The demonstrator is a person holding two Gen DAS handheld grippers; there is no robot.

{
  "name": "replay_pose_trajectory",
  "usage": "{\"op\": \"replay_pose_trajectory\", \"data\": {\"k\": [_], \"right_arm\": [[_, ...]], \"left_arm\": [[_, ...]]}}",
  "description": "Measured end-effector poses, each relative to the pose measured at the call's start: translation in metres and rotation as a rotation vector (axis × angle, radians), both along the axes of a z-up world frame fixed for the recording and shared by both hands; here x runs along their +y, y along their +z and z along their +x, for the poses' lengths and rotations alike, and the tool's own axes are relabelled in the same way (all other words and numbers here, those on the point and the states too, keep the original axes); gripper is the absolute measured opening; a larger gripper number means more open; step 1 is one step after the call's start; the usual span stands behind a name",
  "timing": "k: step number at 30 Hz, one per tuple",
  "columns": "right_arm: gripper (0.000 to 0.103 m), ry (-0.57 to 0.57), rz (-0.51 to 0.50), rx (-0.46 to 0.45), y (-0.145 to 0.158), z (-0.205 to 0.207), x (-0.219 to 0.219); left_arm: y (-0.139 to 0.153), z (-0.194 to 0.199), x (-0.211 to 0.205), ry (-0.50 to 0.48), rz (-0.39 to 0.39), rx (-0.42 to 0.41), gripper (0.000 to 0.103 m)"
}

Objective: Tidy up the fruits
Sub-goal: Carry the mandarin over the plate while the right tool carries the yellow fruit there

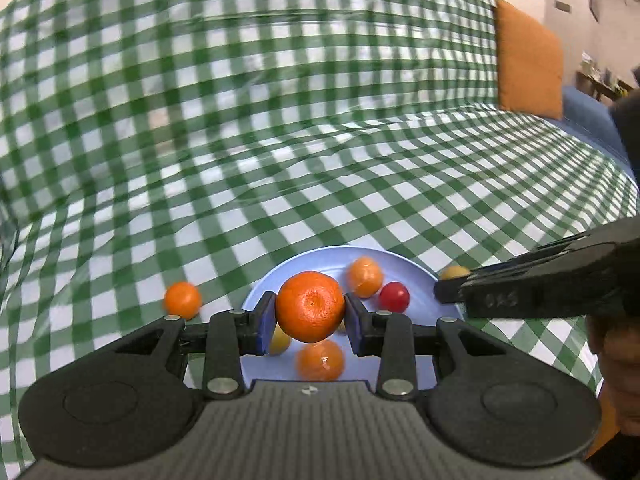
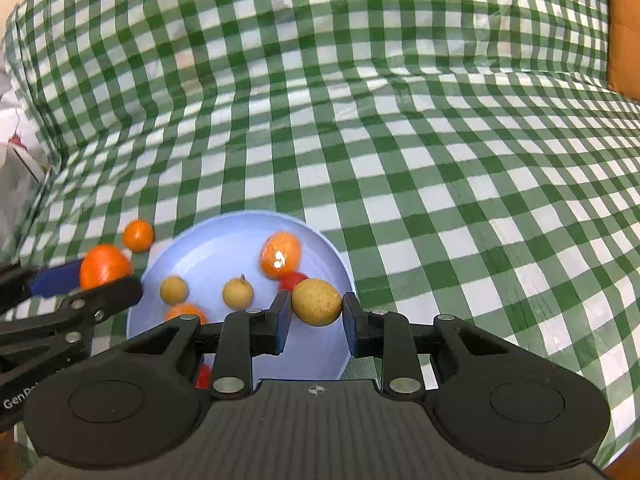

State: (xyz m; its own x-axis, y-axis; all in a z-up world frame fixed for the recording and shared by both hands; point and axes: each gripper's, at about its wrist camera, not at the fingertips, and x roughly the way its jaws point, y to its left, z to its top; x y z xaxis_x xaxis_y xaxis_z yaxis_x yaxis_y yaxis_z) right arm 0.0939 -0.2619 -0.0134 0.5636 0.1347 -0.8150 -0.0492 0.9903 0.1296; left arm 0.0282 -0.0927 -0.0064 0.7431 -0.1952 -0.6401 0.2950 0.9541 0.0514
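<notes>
My left gripper point(image 1: 310, 316) is shut on an orange mandarin point(image 1: 310, 306) and holds it above the light blue plate point(image 1: 420, 284). It also shows in the right wrist view, where the mandarin point(image 2: 105, 266) is at the plate's left rim. My right gripper point(image 2: 313, 316) is shut on a tan round fruit point(image 2: 317, 301) above the plate's point(image 2: 208, 248) right side. In the plate lie a wrapped orange point(image 2: 280, 255), two tan fruits point(image 2: 237, 293), a red fruit point(image 1: 394, 297) and another orange point(image 1: 320, 361). One small orange point(image 1: 182, 300) lies on the cloth left of the plate.
A green and white checked cloth point(image 1: 280, 140) covers the surface and rises at the back. An orange cushion point(image 1: 528, 64) stands at the far right on a blue sofa point(image 1: 588, 116). White packaging point(image 2: 16, 148) sits at the left edge.
</notes>
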Motion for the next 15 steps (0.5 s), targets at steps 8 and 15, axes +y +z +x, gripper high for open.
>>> {"op": "replay_pose_trajectory", "data": {"k": [8, 15], "right_arm": [[0.029, 0.001, -0.016, 0.027, -0.005, 0.002, -0.004], [0.029, -0.015, 0.004, 0.009, -0.003, 0.002, -0.005]], "left_arm": [[-0.013, 0.006, -0.014, -0.021, 0.020, 0.025, 0.040], [-0.015, 0.007, -0.018, -0.031, 0.027, 0.037, 0.040]]}}
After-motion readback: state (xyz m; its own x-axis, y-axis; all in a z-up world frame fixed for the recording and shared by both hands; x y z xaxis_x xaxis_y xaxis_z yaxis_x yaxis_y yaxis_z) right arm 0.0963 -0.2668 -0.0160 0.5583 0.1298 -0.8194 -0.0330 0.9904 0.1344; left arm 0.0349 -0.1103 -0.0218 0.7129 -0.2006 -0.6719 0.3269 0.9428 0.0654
